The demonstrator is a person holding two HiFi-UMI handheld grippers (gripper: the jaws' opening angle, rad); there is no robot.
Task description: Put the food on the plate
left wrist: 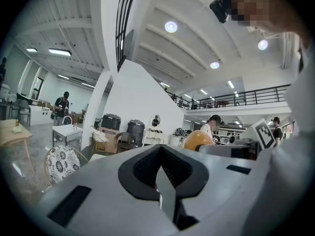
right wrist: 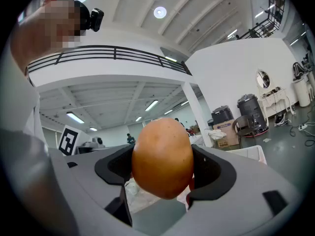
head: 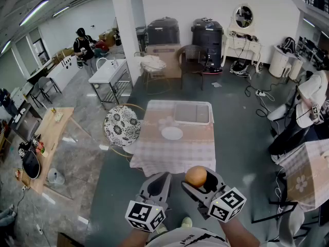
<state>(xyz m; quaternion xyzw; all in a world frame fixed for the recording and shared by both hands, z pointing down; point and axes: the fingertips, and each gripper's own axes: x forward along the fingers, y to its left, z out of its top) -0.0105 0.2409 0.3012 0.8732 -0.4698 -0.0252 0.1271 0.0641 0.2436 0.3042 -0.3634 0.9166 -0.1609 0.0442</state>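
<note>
Starting at the left, the left tool (head: pixel 162 177) is held low in front of the person with its jaws brought together and nothing between them; its own view shows only the closed pads and the room beyond. Ahead of both tools, and well apart from them, stands the tabletop (head: pixel 154 156) in a checked cloth, with the white plate (head: pixel 171 133) near its middle. The plate looks bare, so nothing has been delivered yet. To the right of the plate's line and much nearer the person, the orange-brown food (head: pixel 195 175) sits in the right tool (head: pixel 198 181), whose jaws stand wide and press on it from either side. It is up in the air, short of the tabletop's near edge. As a judgement, the pick-up is done, and what is left is the carry forward over the cloth, the lowering onto the plate and the release. The food is egg-shaped. In the right gripper view its long axis runs up and down with a slight lean, crosswise to the line between the jaws, so they hold it across its narrower width. Its fuller end seems to be the lower one there. From the head view it looks almost round, which suggests the long axis points roughly upward.
</note>
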